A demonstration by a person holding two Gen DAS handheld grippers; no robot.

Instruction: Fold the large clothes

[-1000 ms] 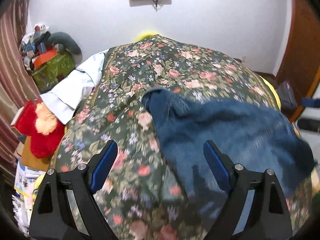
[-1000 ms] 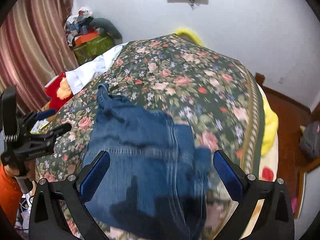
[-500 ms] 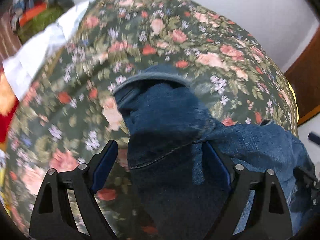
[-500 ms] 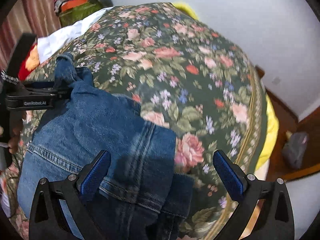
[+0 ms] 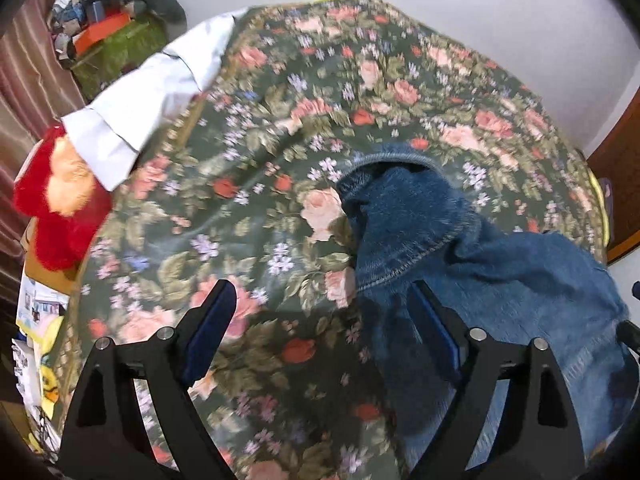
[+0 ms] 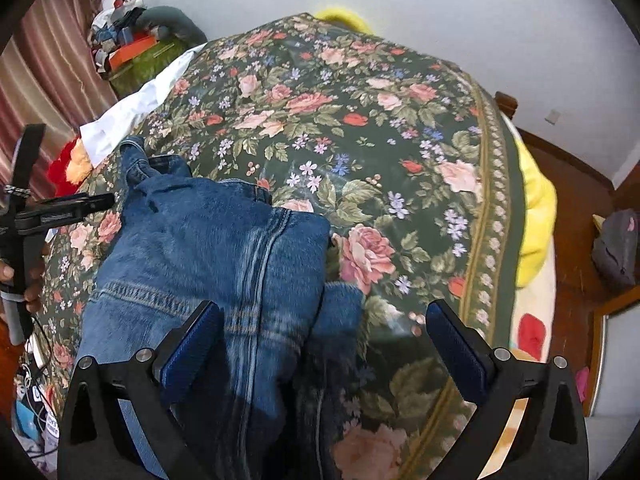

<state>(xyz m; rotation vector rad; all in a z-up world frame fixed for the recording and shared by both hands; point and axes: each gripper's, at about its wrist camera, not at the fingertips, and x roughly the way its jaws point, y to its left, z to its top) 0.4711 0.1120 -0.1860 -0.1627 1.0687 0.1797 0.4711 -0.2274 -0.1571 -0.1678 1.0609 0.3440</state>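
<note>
Blue denim jeans (image 6: 208, 248) lie bunched on the bed's dark green floral bedspread (image 6: 360, 128), near its front edge. Left gripper (image 5: 324, 328): jaws spread wide, empty, over the bedspread, its right finger against the jeans' edge. Right gripper (image 6: 320, 340): jaws wide apart, empty, above the jeans' seam. White cloth (image 5: 148, 100) and red plush toy (image 5: 56, 208) lie at the bed's left side.

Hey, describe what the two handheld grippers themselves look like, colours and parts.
Both the left gripper and right gripper are matte black, with angular fingers bearing triangular cutouts, silver round bolts and dark blue pads. From the right view, the left gripper shows a black frame with a grey handle.
</note>
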